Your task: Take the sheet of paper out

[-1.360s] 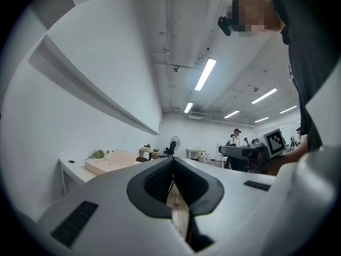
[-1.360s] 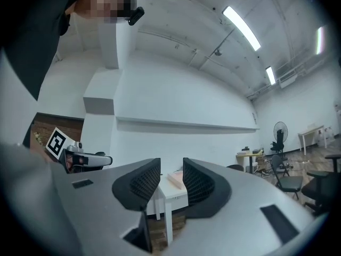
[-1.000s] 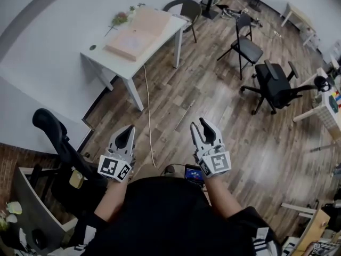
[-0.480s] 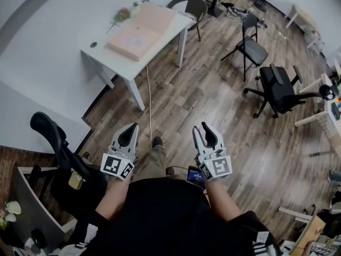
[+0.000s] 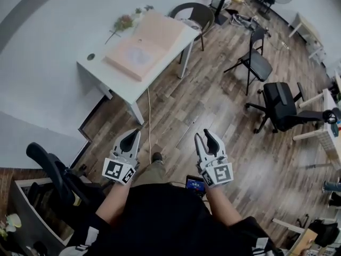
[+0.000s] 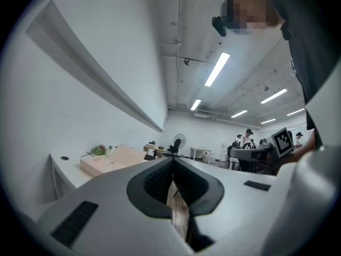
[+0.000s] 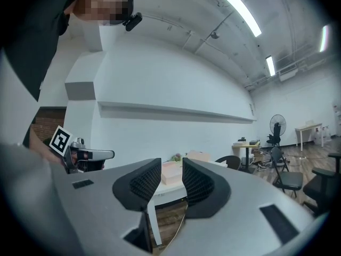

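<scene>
A flat pink box lies on a white table far ahead of me; no separate sheet of paper can be made out on it. Both grippers hang level over the wooden floor, well short of the table. My left gripper is shut with nothing in it; in the left gripper view its pads meet at the left gripper's tip, with the box to the left. My right gripper is open and empty. In the right gripper view the box shows through the gap of the right gripper.
Flowers lie at the table's far edge. A white cable runs down from the table across the floor. A round chair, a folding chair and an office chair stand to the right; a black chair stands at my left.
The table and box have drawn nearer and look larger. Both grippers have travelled forward together over the floor. A shoe has come into view between them.
</scene>
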Demonstrator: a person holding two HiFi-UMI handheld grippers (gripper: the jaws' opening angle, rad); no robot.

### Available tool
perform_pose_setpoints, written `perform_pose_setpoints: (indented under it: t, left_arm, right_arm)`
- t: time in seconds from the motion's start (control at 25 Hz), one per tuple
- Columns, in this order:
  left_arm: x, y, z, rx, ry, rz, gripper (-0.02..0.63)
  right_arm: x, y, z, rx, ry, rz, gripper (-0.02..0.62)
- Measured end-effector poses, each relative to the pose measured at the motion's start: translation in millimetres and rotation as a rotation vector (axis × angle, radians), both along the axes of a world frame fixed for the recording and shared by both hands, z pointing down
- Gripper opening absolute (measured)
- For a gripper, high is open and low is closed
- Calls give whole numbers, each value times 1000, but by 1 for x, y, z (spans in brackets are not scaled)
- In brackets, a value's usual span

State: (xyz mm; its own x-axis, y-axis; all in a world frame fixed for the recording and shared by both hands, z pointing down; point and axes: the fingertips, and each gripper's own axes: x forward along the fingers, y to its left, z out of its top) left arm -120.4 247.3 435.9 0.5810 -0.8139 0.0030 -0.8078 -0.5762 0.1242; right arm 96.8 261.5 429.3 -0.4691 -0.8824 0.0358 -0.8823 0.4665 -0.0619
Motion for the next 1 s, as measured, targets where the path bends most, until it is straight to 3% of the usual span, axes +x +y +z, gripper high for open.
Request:
perform_pose_setpoints:
  t: [0.28,0.56,1.0]
  left_arm:
    - [-16,-85,0,17,2,29,3]
    - [-33,-138,5,4,29,27,3]
    - [-15,-223,14,1,33,18,3]
  right_arm:
    - [-18,-84,-2,0,48,0,130]
    - [-18,-135,-7,-18,52,43,130]
    - [-13,-223,-1,-16,25,-7,127]
